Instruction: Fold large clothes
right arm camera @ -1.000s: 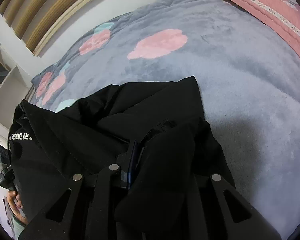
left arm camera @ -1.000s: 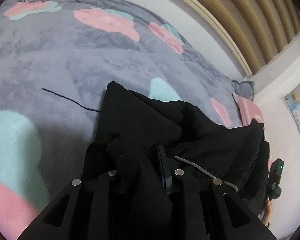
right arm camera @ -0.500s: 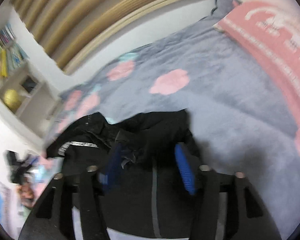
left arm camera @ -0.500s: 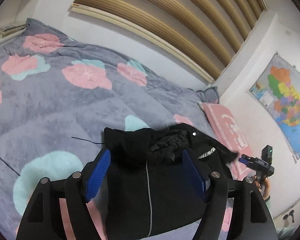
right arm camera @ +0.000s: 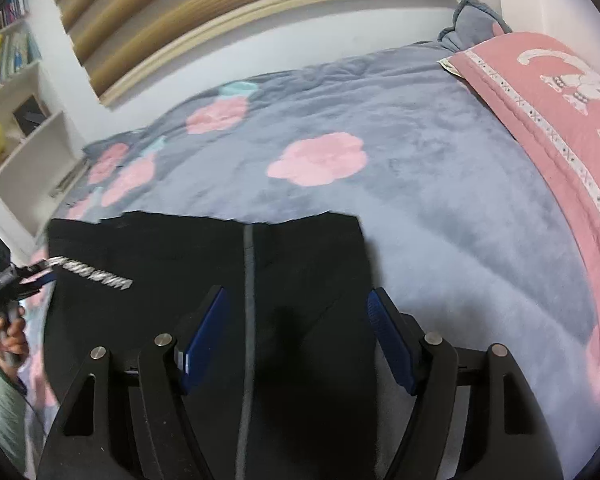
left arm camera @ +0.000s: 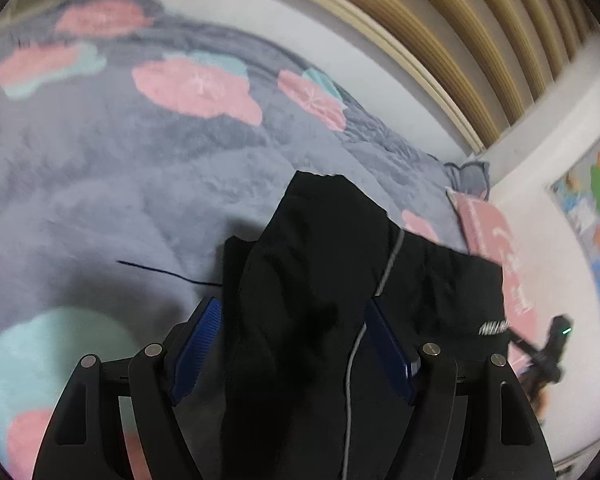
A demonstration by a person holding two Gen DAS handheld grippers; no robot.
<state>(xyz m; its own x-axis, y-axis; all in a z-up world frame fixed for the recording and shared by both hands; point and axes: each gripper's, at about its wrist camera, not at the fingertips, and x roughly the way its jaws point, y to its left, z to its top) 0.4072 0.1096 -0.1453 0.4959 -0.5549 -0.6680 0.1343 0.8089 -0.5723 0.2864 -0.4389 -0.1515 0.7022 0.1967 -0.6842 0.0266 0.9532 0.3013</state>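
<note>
your left hand-held gripper [left arm camera: 292, 344] hangs with its jaws spread wide and pressing on nothing, and the right hand-held gripper [right arm camera: 296, 336] is opening, its pads clear of the cloth too. the black jacket [right arm camera: 204, 256] lies on the bed [right arm camera: 440, 208] directly under and ahead of both, its zipper [right arm camera: 249, 264] running straight away from the right one, along the garment's long axis. both sit about equally near; judging by that, the next fold runs across the zipper line.
</note>
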